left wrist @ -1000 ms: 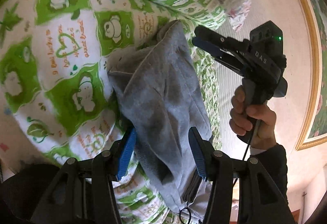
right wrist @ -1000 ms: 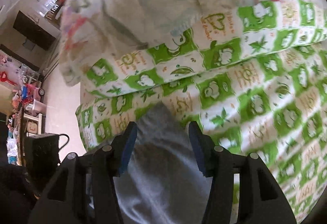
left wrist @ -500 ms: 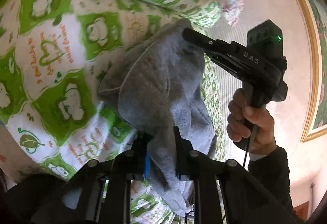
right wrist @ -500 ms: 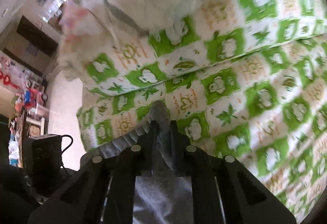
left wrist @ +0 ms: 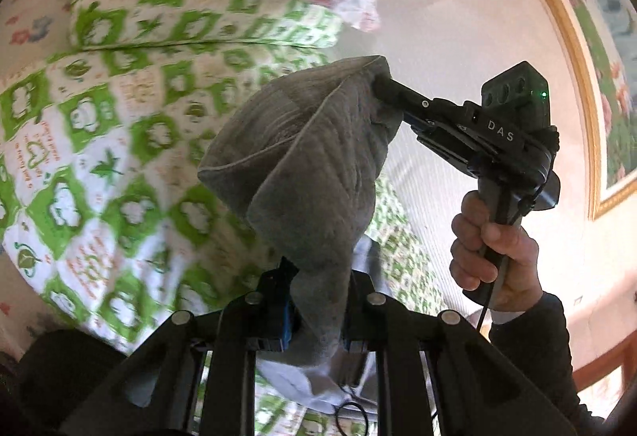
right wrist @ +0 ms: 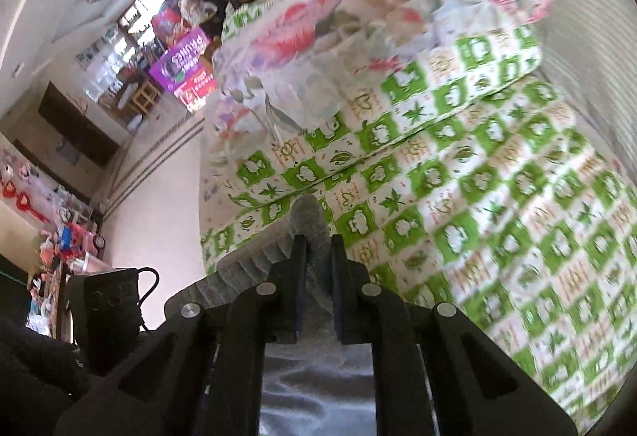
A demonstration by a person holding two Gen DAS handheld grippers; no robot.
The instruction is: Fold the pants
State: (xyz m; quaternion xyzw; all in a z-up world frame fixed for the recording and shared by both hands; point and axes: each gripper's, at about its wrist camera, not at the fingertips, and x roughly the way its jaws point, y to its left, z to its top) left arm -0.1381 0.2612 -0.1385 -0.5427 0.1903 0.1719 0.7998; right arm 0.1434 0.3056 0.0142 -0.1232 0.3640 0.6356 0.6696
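The grey pants (left wrist: 318, 165) hang in the air above the bed, pinched at two places and lifted clear of the green-and-white patterned quilt (left wrist: 99, 165). In the left wrist view the left hand-held gripper (left wrist: 318, 288) is closed tight on a bunched fold of the cloth at the near edge of the picture; a blue pad shows on its left finger, and the fabric fills the narrow gap between the fingers. From there the pants rise and spread into a loose, open pocket of cloth, its rim curling toward the left.

At the far upper corner of that pocket the right hand-held gripper (left wrist: 378, 83) is clamped on the cloth, its tips buried in the fabric (the body behind them carries the letters DAS and a small green light). A person's hand (left wrist: 489, 237) grips its handle on the right, with a dark sleeve below the wrist.

The right wrist view shows the same grip from behind: the right hand-held gripper (right wrist: 316, 245) has its fingers nearly together with a ridge of grey cloth (right wrist: 306, 213) standing up between and beyond them. Past it lies the quilt (right wrist: 497, 217), and farther off a crumpled floral blanket (right wrist: 358, 38) sits on a folded layer of the same green print. A framed picture (left wrist: 597, 77) hangs on the wall at the right.
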